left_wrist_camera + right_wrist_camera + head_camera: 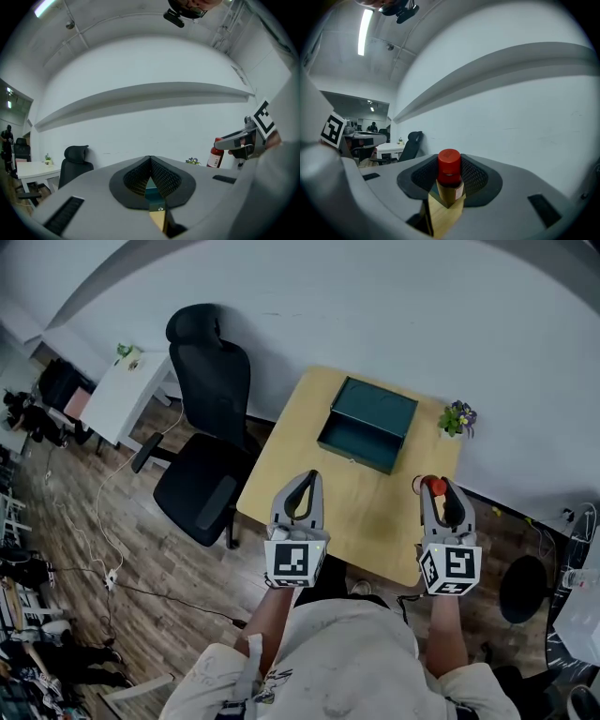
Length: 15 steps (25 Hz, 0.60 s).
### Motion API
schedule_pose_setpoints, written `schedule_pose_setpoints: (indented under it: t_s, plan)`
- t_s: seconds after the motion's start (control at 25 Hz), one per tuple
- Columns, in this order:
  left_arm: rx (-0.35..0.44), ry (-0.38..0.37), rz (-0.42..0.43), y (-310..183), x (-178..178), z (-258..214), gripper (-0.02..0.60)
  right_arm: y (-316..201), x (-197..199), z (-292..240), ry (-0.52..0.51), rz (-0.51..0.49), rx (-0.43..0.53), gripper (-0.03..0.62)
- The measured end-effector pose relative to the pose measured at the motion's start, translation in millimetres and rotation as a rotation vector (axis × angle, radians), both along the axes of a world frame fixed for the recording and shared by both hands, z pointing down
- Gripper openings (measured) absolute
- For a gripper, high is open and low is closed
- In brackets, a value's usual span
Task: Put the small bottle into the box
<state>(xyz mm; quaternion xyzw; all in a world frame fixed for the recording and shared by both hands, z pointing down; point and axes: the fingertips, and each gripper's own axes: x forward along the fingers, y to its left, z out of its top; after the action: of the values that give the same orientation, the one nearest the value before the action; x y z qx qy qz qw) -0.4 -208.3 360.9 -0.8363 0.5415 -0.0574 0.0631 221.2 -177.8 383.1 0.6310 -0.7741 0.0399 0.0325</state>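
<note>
R gripper (433,486) fingers clamped on small bottle (449,176) over worktop (366,517), close to its right edge; box (358,452) well apart, bare worktop btwn. L gripper (310,478) fingers pressed together, empty. Bottle base hidden by fingers.

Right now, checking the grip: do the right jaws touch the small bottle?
Touching: the right gripper view shows the right gripper clamping the small bottle between its jaws.

Soft, even white light fills the room; a ceiling strip lamp (365,30) glares (nearly blown out). Shadows are faint. Edges bow heavily, corners go black, yet the small bottle (449,180) looks sharp.
</note>
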Motion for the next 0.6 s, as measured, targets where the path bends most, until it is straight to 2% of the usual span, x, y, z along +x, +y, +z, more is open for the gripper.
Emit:
schedule_pose_setpoints:
  t_s: [0.24, 0.6]
  plan:
    - [0.013, 0.006, -0.022, -10.5, -17.2, 3.8, 0.008, -15.0, -15.5, -0.7, 0.026, -0.021, 0.007, 0.153]
    - [-0.017, 0.012, -0.015, -27.4, -24.0, 18.3, 0.008, -28.2, -25.3, 16.3, 0.031, -0.021, -0.033, 0.153]
